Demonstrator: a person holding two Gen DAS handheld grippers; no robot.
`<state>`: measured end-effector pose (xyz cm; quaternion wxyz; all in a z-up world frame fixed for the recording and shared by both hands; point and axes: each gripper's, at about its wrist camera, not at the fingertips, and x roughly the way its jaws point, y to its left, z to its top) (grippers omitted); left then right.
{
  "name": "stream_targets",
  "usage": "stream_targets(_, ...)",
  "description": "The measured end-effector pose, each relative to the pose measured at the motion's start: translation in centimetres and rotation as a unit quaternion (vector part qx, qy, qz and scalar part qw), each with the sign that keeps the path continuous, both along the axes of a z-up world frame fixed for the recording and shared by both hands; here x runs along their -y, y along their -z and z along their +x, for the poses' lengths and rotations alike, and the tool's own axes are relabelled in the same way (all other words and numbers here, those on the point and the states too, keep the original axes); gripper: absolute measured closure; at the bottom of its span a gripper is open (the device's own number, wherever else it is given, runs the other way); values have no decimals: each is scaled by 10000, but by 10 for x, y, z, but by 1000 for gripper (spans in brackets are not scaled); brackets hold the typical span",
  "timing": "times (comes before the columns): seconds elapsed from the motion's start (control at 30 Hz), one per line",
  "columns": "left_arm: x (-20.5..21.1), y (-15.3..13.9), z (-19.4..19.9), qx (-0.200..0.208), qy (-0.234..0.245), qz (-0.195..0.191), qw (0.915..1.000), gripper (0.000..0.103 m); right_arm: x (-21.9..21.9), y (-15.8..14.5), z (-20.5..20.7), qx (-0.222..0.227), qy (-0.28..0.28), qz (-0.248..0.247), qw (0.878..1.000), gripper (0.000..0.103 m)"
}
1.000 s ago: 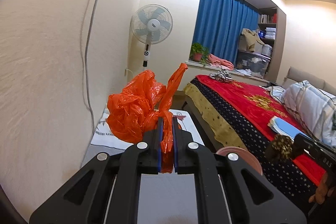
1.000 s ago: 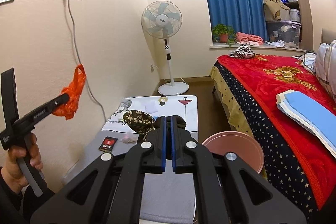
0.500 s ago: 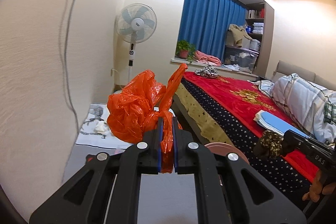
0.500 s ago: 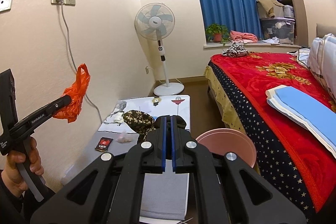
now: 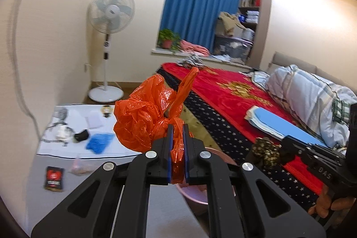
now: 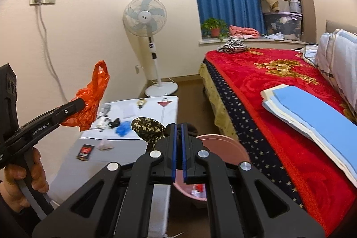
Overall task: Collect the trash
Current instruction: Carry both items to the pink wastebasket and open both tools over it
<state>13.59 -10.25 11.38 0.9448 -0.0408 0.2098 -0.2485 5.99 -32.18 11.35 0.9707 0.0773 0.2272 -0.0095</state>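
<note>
The left gripper is clamped on a crumpled orange plastic bag, whose bulk bulges out ahead of the fingertips and to their left while one handle strip sticks up above them. The right gripper has its blue-lined jaws drawn narrow on a dark rag with a gold flower pattern, which bunches out just past the fingertips on their left side. Both grippers hang in the air above a pink bin that stands on the floor between the low white table and the bed; a little trash lies in the bin's bottom. On the table, left of the bin, lie a blue glove, a small black packet and a few other scraps.
</note>
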Motion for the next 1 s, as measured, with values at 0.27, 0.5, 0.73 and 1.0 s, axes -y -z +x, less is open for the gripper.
stream_targets(0.27,60,28,35,-309,420,187,9985,96,34,17,42,-155,237,-153,9995,99)
stream_targets(0.5,109,61,73,-748,612,374,9946,96,57,45,84,-501,349,-253,9978,99)
stream_targets(0.73,143,100,101,-1142,767,464,9894,96,77,81,115,-996,428,-245,9938,99)
stream_targets(1.0,168,138,120,-1499,892,619,9827,96,93,106,140,-1296,529,-164,9900,99)
